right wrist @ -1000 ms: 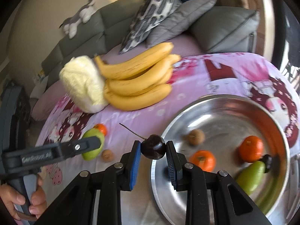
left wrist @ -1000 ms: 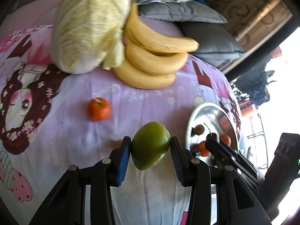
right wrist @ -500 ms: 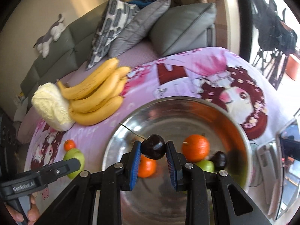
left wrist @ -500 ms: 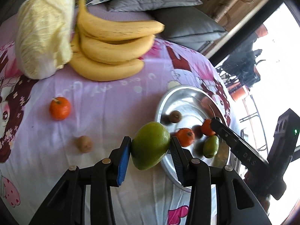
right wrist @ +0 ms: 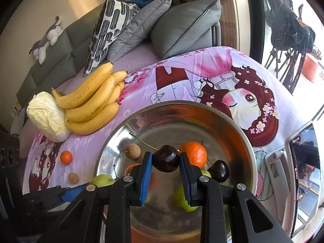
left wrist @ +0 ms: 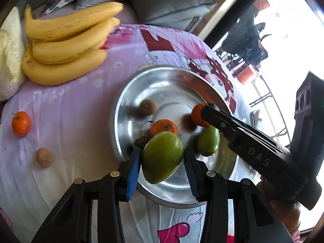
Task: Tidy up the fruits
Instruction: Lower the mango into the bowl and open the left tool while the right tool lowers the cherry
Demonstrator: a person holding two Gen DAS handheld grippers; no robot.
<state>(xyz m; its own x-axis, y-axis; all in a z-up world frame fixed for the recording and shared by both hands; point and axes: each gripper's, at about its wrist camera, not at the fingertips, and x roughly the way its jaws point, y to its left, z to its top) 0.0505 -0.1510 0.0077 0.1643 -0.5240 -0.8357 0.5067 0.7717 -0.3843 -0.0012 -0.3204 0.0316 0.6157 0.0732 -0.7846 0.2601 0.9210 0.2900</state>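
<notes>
- My left gripper (left wrist: pixel 162 160) has its fingers (left wrist: pixel 133 172) pressed on both sides of a smooth green oval fruit (left wrist: pixel 162 157), low in the centre of the left wrist view, over the near rim of the round shiny metal bowl (left wrist: pixel 125 93).
- My right gripper (right wrist: pixel 165 161) has its fingers (right wrist: pixel 146 172) nearly closed on a dark glossy cherry (right wrist: pixel 165 158) with a long thin stem, in the lower middle of the right wrist view, above the bowl's inside.
- In the bowl lie two small orange tangerines (right wrist: pixel 193 154), a brown round longan (right wrist: pixel 132 151), a second dark cherry (right wrist: pixel 219 170) and another green oval fruit (left wrist: pixel 208 140).
- On the pink cartoon-print bedsheet (right wrist: pixel 202 64), left of the bowl, sit a lone orange tangerine (left wrist: pixel 21 123) and a small brown longan (left wrist: pixel 43 157).
- A bunch of yellow bananas (left wrist: pixel 66 42) fills the upper left, touching a pale leafy cabbage (right wrist: pixel 47 119) at the edge.
- Grey cushions (right wrist: pixel 182 26) line the top.
</notes>
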